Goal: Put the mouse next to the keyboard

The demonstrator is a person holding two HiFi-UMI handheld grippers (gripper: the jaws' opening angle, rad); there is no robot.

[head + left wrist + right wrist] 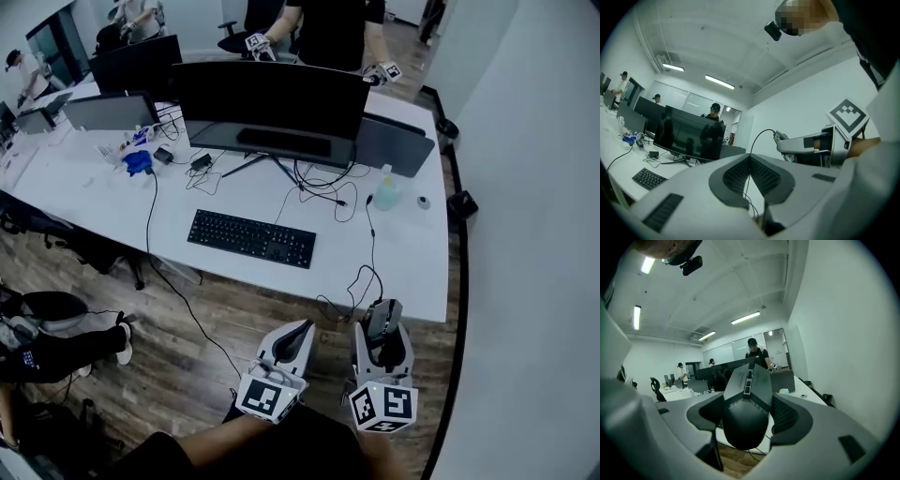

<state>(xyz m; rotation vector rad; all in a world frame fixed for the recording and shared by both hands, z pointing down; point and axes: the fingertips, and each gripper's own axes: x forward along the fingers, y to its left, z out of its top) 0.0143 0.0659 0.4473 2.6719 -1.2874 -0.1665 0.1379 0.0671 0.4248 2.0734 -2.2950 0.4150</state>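
A dark grey wired mouse (382, 320) (746, 401) sits clamped between the jaws of my right gripper (382, 330), held in the air just off the white desk's (412, 262) near right edge. Its black cable (367, 277) loops up over the desk edge. The black keyboard (251, 237) lies flat on the desk in front of the wide monitor (272, 98), well left of and beyond the mouse. My left gripper (292, 339) (750, 174) hovers beside the right one, its jaws shut together with nothing between them.
Cables (319, 187) trail under the monitor stand, and a clear bottle (386, 192) and small round object (424, 202) stand at the desk's right. A laptop (394, 142) leans behind. People stand beyond the desk; a person's shoe (123, 342) is on the wooden floor at left. A white wall (534, 234) runs along the right.
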